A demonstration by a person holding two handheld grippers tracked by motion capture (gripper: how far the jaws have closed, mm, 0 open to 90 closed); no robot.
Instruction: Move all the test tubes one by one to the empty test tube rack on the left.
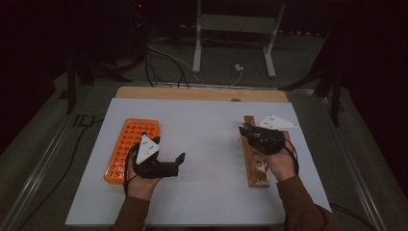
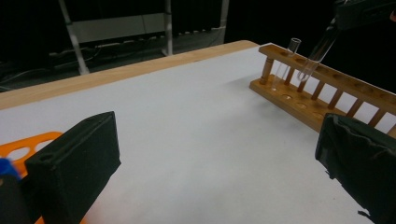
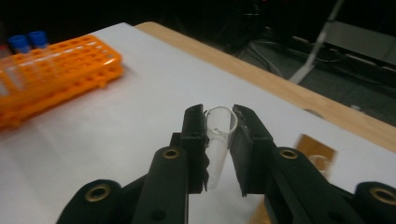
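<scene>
The right gripper pinches a glass tube just above the wooden rack, at its far end. The left gripper is spread and empty, beside the orange rack. The glass is smooth — it may slip, or knock the rack and crack.

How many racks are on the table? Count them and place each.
2: an orange rack at the left, by the left gripper; a wooden rack at the right, under the right gripper.
</scene>
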